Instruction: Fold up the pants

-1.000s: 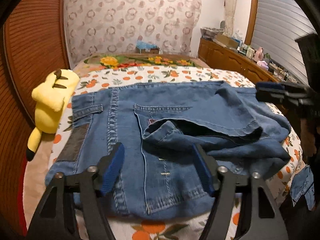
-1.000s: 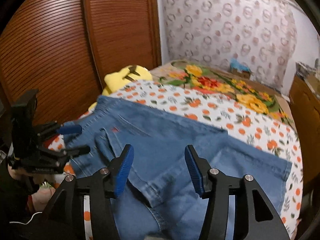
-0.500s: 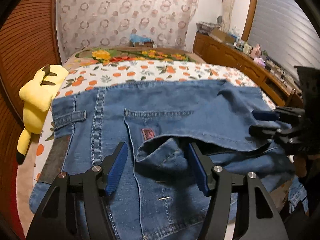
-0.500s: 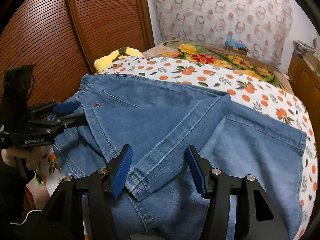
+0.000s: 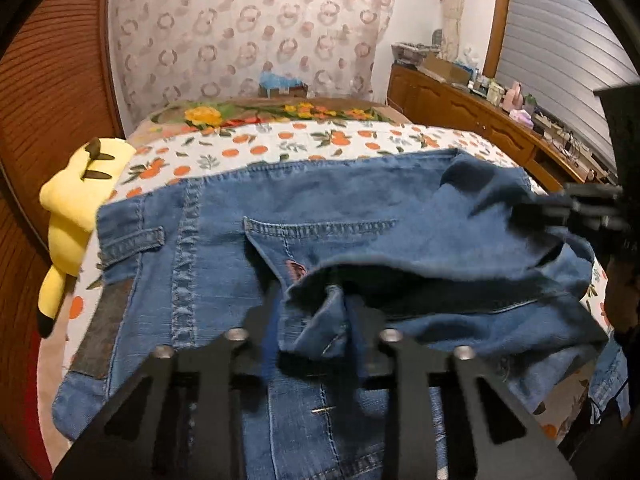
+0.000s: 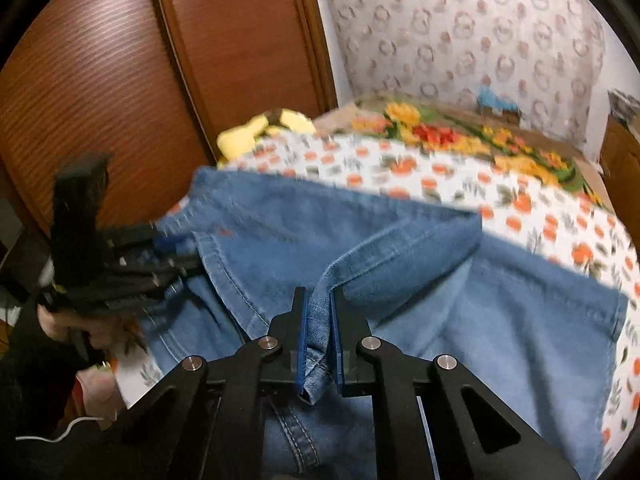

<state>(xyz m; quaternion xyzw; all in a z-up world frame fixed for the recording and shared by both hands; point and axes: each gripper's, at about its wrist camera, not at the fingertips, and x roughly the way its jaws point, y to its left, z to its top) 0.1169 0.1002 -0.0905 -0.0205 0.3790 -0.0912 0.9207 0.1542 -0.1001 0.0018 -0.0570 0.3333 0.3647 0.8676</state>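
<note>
Blue denim pants lie across the bed, waistband to the left, a leg folded back over the seat. My left gripper is shut on a bunched fold of the pants near the back pocket. It also shows at the left of the right wrist view. My right gripper is shut on a hem edge of the pants. It shows at the right of the left wrist view, against the folded leg.
A yellow plush toy lies at the bed's left edge by the wooden wardrobe. The orange-print sheet covers the bed. A cluttered wooden dresser stands at the right.
Both grippers have closed from open onto the denim. The left took a fold near the pocket, the right took the hem edge of the folded leg.
</note>
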